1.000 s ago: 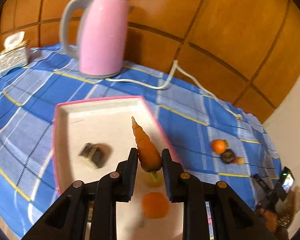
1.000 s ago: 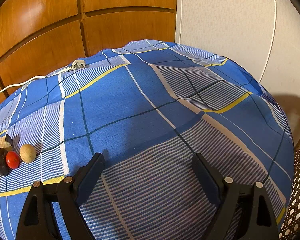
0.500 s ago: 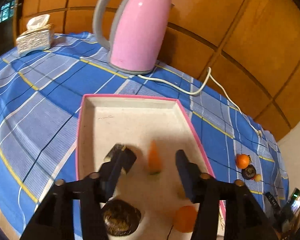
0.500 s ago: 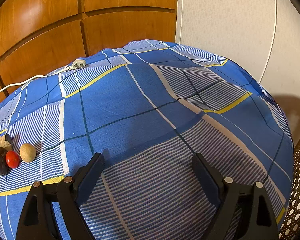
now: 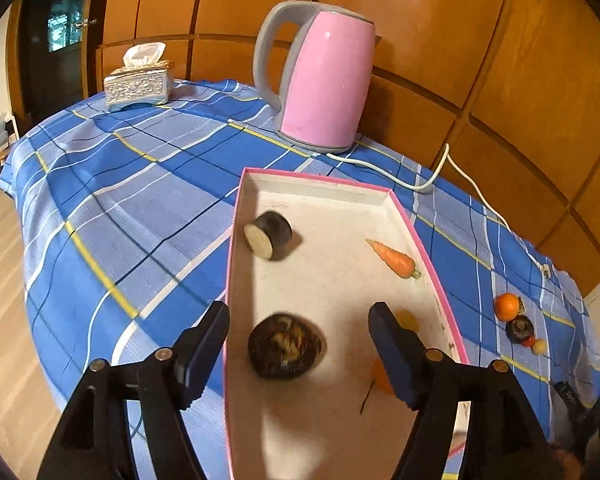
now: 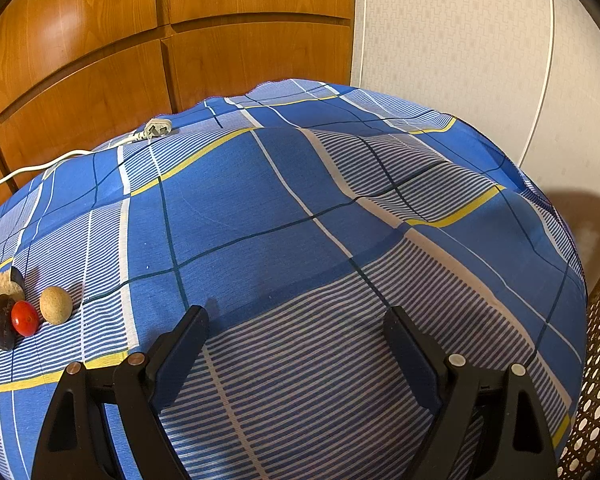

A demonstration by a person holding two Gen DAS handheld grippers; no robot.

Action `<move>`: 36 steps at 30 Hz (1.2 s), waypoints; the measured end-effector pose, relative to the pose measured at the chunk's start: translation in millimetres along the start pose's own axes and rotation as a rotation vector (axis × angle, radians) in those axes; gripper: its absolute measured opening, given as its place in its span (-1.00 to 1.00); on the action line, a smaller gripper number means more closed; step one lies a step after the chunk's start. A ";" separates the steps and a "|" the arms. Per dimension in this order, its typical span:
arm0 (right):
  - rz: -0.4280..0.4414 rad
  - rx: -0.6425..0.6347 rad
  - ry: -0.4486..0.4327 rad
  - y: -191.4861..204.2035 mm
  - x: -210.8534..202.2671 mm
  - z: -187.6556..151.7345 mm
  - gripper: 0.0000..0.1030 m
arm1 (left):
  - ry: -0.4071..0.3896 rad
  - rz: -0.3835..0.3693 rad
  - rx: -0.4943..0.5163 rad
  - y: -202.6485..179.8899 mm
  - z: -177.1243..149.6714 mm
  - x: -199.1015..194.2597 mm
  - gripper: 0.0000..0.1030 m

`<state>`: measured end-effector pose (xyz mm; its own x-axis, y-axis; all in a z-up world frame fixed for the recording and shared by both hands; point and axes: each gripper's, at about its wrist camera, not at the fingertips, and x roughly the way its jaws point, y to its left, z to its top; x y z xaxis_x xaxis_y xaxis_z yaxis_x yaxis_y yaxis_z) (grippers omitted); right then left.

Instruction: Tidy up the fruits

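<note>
Warm indoor light falls from above, fairly bright. The wooden panels (image 5: 500, 40) carry a soft sheen toward 12 o'clock, and the pink kettle (image 5: 324, 76) shows a small highlight. In the left wrist view the dark round fruit (image 5: 284, 346) is smeared by motion blur; the right wrist view is sharp. Both fisheye views bend the checked tablecloth (image 6: 300, 220) into a dome, with black vignetting at the corners. Small soft shadows lie beside the fruits.

Right claw (image 6: 296, 354) agape, empty, above tablecloth (image 6: 300, 208).
</note>
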<state>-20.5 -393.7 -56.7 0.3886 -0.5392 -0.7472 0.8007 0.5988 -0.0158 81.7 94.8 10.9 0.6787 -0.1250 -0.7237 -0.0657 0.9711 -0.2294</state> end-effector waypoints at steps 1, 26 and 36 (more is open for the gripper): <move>0.001 0.000 0.000 -0.1 0.0 0.0 0.77 | -0.001 0.004 0.005 0.4 -3.7 -2.6 0.44; 0.010 -0.018 -0.004 1.8 -1.2 -1.4 0.77 | -0.003 0.100 0.025 -0.6 -61.5 -6.8 0.89; 0.009 -0.017 -0.005 1.9 -1.1 -1.5 0.77 | 0.025 0.090 0.011 3.6 -67.1 2.2 0.90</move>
<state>-20.0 -391.1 -56.9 0.3977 -0.5365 -0.7443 0.7893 0.6137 -0.0207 33.9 84.4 -35.2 0.6517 -0.0418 -0.7573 -0.1179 0.9808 -0.1556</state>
